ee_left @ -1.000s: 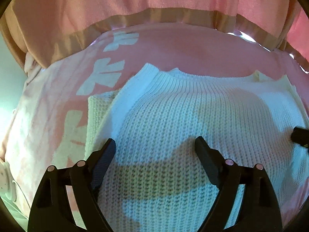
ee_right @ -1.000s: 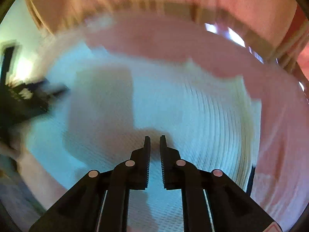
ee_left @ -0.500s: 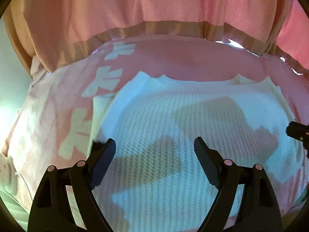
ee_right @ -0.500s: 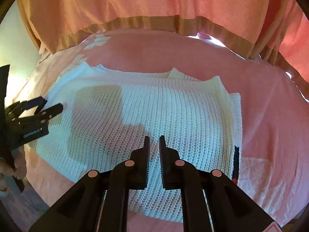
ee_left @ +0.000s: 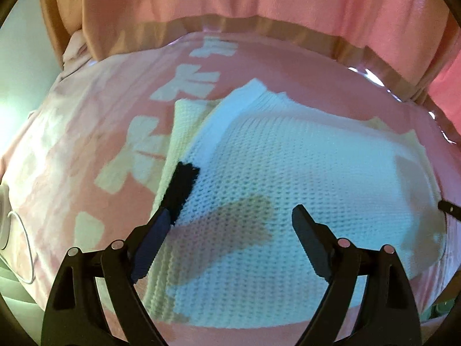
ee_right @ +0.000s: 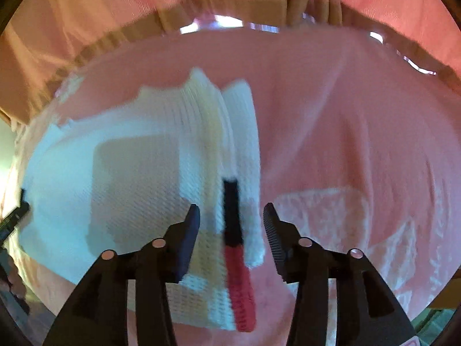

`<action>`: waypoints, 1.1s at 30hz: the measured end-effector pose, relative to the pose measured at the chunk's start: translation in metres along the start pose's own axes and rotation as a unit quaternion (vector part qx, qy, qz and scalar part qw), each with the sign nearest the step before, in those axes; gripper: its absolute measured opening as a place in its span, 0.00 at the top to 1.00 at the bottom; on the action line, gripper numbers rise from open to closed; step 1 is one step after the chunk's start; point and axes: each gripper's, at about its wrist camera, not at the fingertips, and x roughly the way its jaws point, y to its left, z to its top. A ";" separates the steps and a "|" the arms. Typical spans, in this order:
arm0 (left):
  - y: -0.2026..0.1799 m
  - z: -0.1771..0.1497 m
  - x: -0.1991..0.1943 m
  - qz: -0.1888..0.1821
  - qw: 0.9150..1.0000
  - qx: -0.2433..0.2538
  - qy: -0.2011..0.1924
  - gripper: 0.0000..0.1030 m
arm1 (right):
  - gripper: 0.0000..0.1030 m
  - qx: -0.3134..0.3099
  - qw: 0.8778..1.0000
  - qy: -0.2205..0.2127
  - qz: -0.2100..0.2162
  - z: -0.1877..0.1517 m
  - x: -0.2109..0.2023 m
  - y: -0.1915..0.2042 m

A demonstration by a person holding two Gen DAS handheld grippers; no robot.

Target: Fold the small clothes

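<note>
A white knit sweater (ee_left: 302, 178) lies flat across the middle of a pink blanket (ee_left: 86, 150). The left gripper (ee_left: 239, 216) hangs over its lower left part, fingers spread wide, holding nothing. The right gripper (ee_right: 230, 219) — also wide open and empty — straddles the sweater's edge with a black-and-red stripe (ee_right: 234, 239).

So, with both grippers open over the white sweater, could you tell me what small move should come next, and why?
Probably lower the right gripper and close it on the sweater's side edge with the black and red trim. That edge lies directly between its open jaws. The left gripper is likewise open at the opposite edge, gripping nothing.
</note>
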 end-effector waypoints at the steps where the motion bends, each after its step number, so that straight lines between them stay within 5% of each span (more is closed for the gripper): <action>1: 0.001 0.000 0.002 -0.001 1.000 0.001 0.001 0.20 | 0.59 -0.006 1.000 0.007 -0.002 -0.003 0.007 0.001; 3: 0.000 -0.001 0.004 -0.002 1.000 0.006 0.006 0.26 | 0.79 -0.017 1.000 0.007 0.008 -0.006 0.011 0.004; 5: 0.000 -0.001 0.006 0.004 1.000 0.010 0.011 0.38 | 0.85 -0.025 1.000 -0.009 0.009 -0.006 -0.002 0.006; 8: 0.007 -0.001 0.013 0.016 1.000 0.004 0.018 0.39 | 0.85 -0.021 0.999 -0.034 0.009 -0.004 -0.017 -0.002; 11: 0.005 -0.004 0.020 0.037 0.999 0.018 0.015 0.37 | 0.80 -0.029 1.000 0.011 -0.005 -0.006 0.009 -0.006; 13: 0.002 -0.004 0.016 0.044 0.999 0.030 0.010 0.38 | 0.77 -0.037 0.999 -0.001 -0.010 -0.003 -0.002 0.000; 16: 0.005 0.003 -0.006 0.016 1.000 0.013 -0.011 0.33 | 0.72 -0.054 0.996 -0.068 -0.021 0.000 -0.045 0.014; 19: 0.019 0.014 -0.019 0.006 0.999 -0.019 -0.031 0.18 | 0.72 -0.065 0.992 -0.111 0.017 0.004 -0.073 0.032; 26: 0.063 0.017 0.025 -0.053 0.986 -0.154 0.044 0.17 | 0.84 -0.136 0.984 -0.060 0.102 0.030 -0.048 0.115; 31: 0.070 0.014 0.046 -0.061 0.979 -0.187 0.051 0.17 | 0.94 -0.164 0.978 -0.024 0.130 0.045 -0.022 0.161; 33: 0.071 0.016 0.044 -0.072 0.978 -0.190 0.053 0.40 | 0.95 -0.167 0.977 -0.006 0.133 0.044 -0.012 0.174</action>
